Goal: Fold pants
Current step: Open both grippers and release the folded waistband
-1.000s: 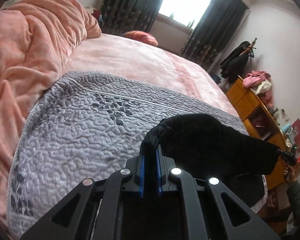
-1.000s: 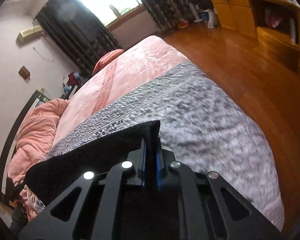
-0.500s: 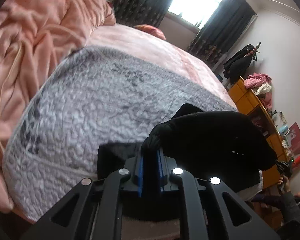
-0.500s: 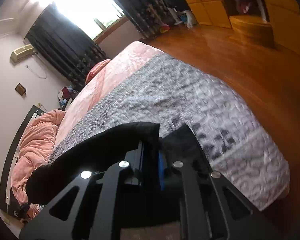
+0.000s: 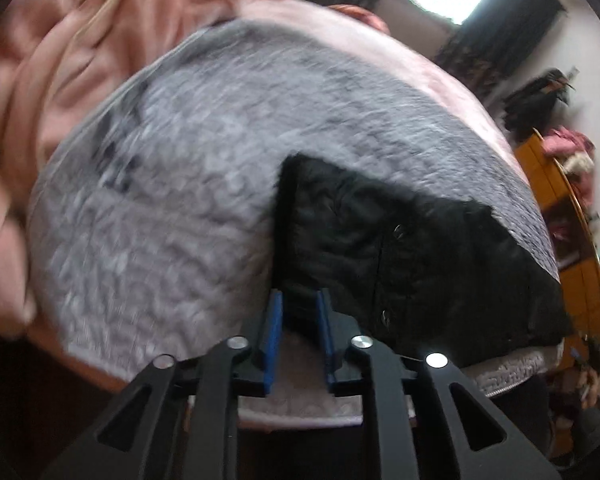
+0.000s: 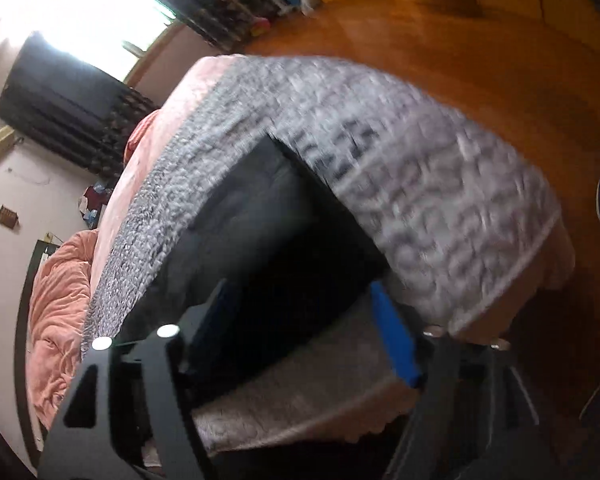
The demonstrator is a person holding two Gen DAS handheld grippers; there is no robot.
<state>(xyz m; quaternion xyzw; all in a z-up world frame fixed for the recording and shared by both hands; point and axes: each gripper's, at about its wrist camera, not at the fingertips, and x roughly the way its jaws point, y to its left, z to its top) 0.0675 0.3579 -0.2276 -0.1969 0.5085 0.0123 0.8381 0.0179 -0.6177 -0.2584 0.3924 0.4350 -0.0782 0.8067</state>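
The black pants [image 5: 412, 248] lie folded on the grey quilted cover [image 5: 172, 208] near the bed's front edge. My left gripper [image 5: 298, 316] is open, its blue pads apart at the pants' near left corner, with nothing held. In the right wrist view the pants [image 6: 268, 232] lie flat on the grey cover [image 6: 420, 184]. My right gripper [image 6: 304, 320] is wide open at their near edge, holding nothing. Both views are motion-blurred.
A pink crumpled duvet [image 5: 84, 40] lies at the bed's left. A pink sheet [image 5: 400, 52] covers the far bed. Orange wooden furniture [image 5: 572, 240] stands at the right. The wooden floor [image 6: 480, 52] lies beyond the bed's right edge. A window [image 6: 68, 12] is behind.
Both grippers lowered the pants onto the grey cover and opened, letting go of the fabric. The pants now lie flat and folded near the front edge.
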